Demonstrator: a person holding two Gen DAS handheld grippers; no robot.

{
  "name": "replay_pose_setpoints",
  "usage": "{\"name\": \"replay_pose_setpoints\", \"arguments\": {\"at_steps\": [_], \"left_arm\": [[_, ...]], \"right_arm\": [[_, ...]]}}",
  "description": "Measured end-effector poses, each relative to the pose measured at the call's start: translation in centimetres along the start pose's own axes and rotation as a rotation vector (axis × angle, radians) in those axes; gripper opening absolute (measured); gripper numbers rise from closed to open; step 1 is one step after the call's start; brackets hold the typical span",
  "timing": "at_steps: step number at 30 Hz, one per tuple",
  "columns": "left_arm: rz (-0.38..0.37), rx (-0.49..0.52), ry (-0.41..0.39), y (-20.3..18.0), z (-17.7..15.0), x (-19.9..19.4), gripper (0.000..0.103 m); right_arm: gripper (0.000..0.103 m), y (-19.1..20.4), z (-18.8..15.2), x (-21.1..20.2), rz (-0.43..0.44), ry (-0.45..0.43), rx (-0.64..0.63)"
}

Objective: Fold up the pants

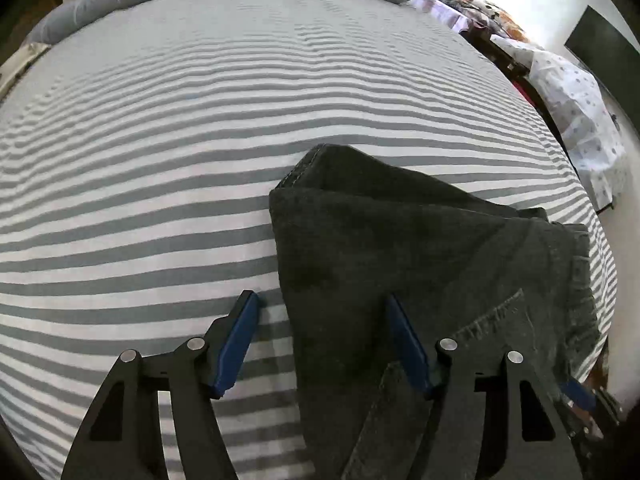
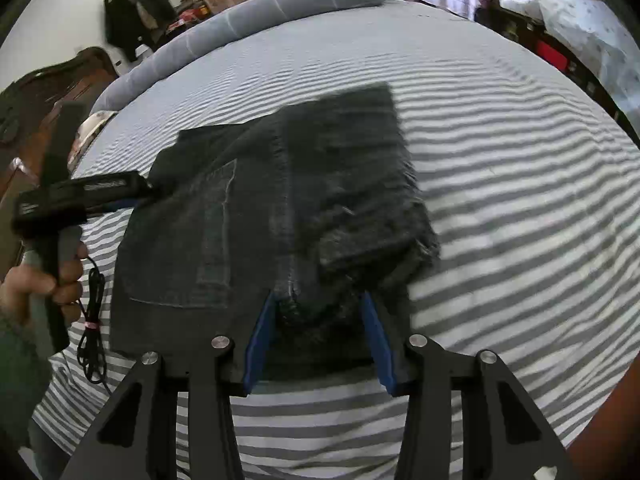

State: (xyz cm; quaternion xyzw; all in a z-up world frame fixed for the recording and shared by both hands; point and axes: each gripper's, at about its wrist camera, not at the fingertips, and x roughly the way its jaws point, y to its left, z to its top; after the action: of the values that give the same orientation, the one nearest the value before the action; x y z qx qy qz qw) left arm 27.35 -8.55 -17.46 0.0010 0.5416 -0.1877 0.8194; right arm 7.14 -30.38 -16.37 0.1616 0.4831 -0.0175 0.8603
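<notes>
Both tongs are released, gripping nothing: left tongs (image 1: 322, 300) hang w/ jaws apart astride the left edge of the pants (image 1: 420, 280), one pad over bare sheet, the other over denim, neither pressing; right tongs (image 2: 320, 300) have jaws apart around the bunched near edge, pads not pinching as far as I can tell. Pants sit on the striped bed (image 1: 160, 160), dark denim already folded into a chunky stack, back pocket up, near the bed's front edge. Risk from here, I'd say: top layer on the right looks loose and thick, so a shallow grab could catch only one ply and peel the fold open. Also the left-hand cable (image 2: 91, 320) dangles close to the cloth and might snag.
</notes>
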Motion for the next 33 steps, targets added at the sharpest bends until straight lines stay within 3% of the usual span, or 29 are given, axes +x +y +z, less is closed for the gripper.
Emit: {"name": "replay_pose_setpoints", "arguments": {"at_steps": [4, 8, 14, 20, 22, 25, 29, 33], "left_arm": [[0.045, 0.01, -0.02, -0.6, -1.3, -1.8, 0.066], [0.058, 0.056, -0.047, -1.6, -5.5, -4.9, 0.066], [0.045, 0.102, -0.034, -2.3, -11.9, -6.5, 0.069], [0.031, 0.068, -0.019, -2.0, -13.4, -6.7, 0.071], [-0.019, 0.026, 0.003, -1.3, -13.0, -7.1, 0.07], [-0.125, -0.072, 0.022, 0.5, -12.4, -7.7, 0.071], [-0.243, -0.196, 0.022, 2.9, -11.3, -8.3, 0.071], [-0.283, -0.254, 0.044, 3.9, -10.7, -7.7, 0.071]], "right_arm": [[0.043, -0.7, -0.1, 0.0, 0.02, 0.002, 0.029], [0.044, -0.4, -0.4, 0.0, 0.0, -0.012, 0.015], [0.045, -0.6, -1.0, -0.2, 0.002, -0.013, 0.024], [0.045, -1.2, -2.3, -0.9, 0.03, 0.007, 0.041], [0.048, -1.8, -2.4, -1.5, 0.084, 0.003, 0.071], [0.061, -3.7, -2.2, -2.4, 0.191, -0.027, 0.152], [0.062, -5.9, -1.0, -2.4, 0.27, -0.035, 0.193], [0.063, -7.2, 0.2, -0.7, 0.323, -0.005, 0.238]]}}
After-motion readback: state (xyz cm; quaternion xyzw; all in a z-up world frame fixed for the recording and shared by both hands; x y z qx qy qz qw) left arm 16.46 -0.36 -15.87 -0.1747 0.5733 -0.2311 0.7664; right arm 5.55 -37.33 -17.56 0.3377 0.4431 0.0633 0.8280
